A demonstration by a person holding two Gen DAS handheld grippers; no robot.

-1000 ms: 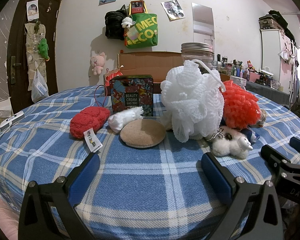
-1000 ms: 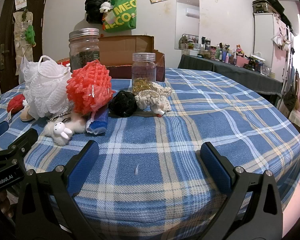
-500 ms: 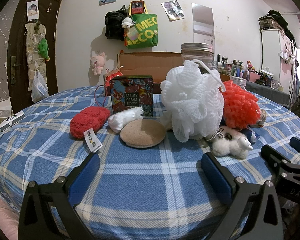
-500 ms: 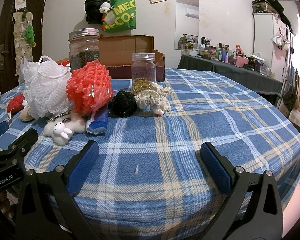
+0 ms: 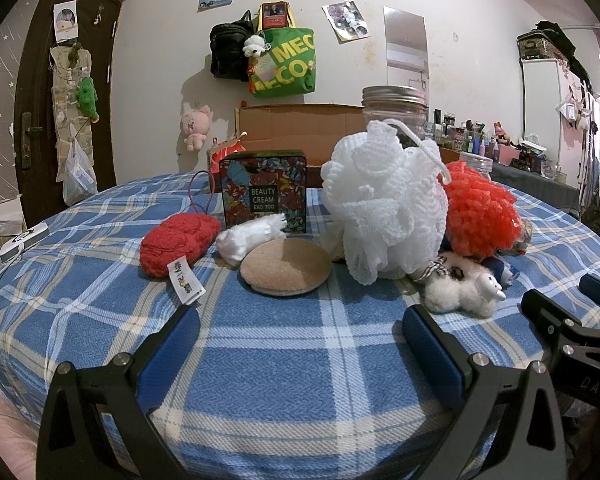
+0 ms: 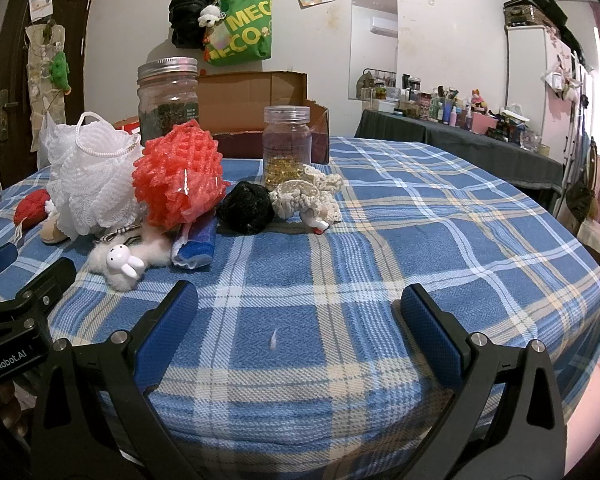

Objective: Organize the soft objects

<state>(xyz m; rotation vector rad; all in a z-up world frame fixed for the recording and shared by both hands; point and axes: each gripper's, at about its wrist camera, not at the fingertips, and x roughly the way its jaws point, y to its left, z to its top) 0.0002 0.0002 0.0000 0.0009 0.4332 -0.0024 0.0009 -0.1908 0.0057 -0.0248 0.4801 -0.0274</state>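
blue plaid cloth: covers the worktop (image 5: 284, 364); every soft object lies on it in one cluster toward the far side.
left claw (image 5: 296, 340): jaws spread wide, empty, low over the near edge, aimed at the tan round puff (image 5: 286, 266).
right claw (image 6: 298, 312): jaws spread wide, empty, over bare cloth, well apart from the cluster.
soft objects: red knit piece (image 5: 178, 242), white rolled cloth (image 5: 252, 234), white mesh pouf (image 5: 384, 204), orange mesh pouf (image 6: 178, 174), fluffy rabbit toy (image 6: 126, 258), black ball (image 6: 246, 206), cream crochet piece (image 6: 306, 196).
risk: the poufs touch each other; pulling one would probably drag or topple its neighbour. a loose rope loop on the white pouf could snag a finger.
risk: large glass jar (image 6: 168, 98) and small jar (image 6: 287, 142) stand just behind the cluster; a deep reach may knock them.
obstruction: beauty cream tin (image 5: 264, 190) stands directly behind the rolled cloth.
destination: possibly the cardboard box (image 6: 260, 96) at the back; its interior is hidden.
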